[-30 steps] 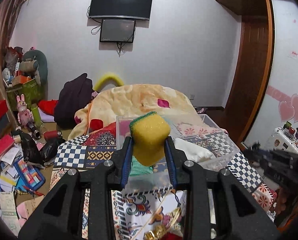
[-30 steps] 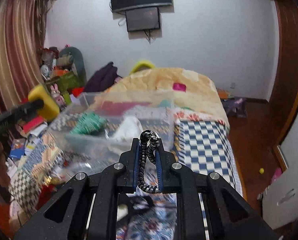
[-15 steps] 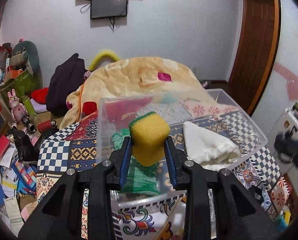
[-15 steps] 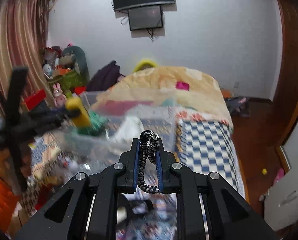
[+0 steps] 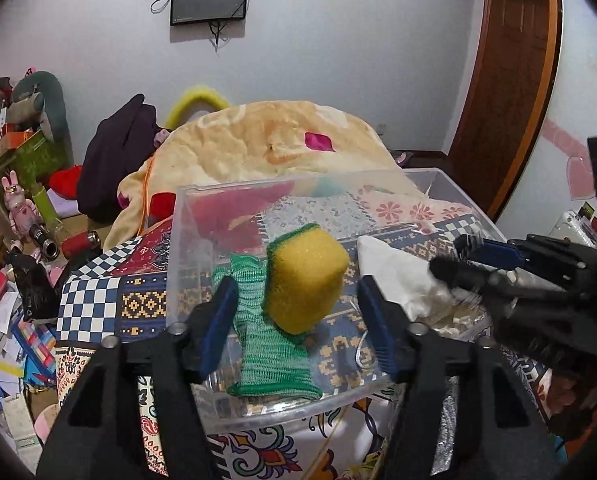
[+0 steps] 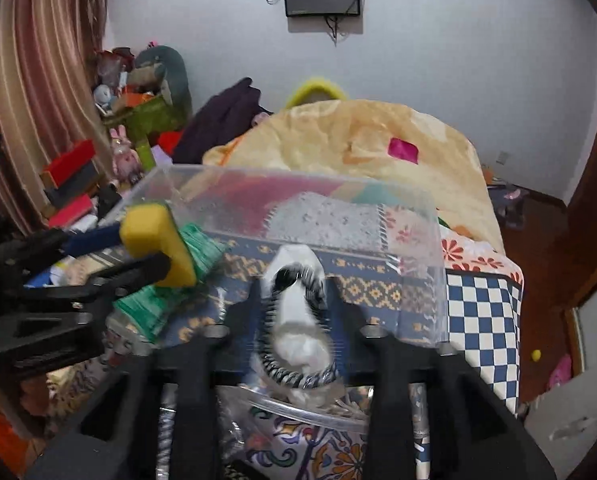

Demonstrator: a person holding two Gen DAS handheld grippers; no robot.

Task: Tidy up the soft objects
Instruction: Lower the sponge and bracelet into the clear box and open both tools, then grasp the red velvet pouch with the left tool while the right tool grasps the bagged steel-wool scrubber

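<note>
Clear plastic bin [image 5: 186, 240]: one green mesh cloth [image 5: 270, 344], one white cloth [image 5: 394, 276]. One yellow sponge [image 5: 304, 278] above the bin, loose between the wide-apart fingers of the left gripper [image 5: 298, 320]. One black-and-white hair tie [image 6: 294, 328], blurred, between the spread fingers of the right gripper [image 6: 294, 320].
</note>
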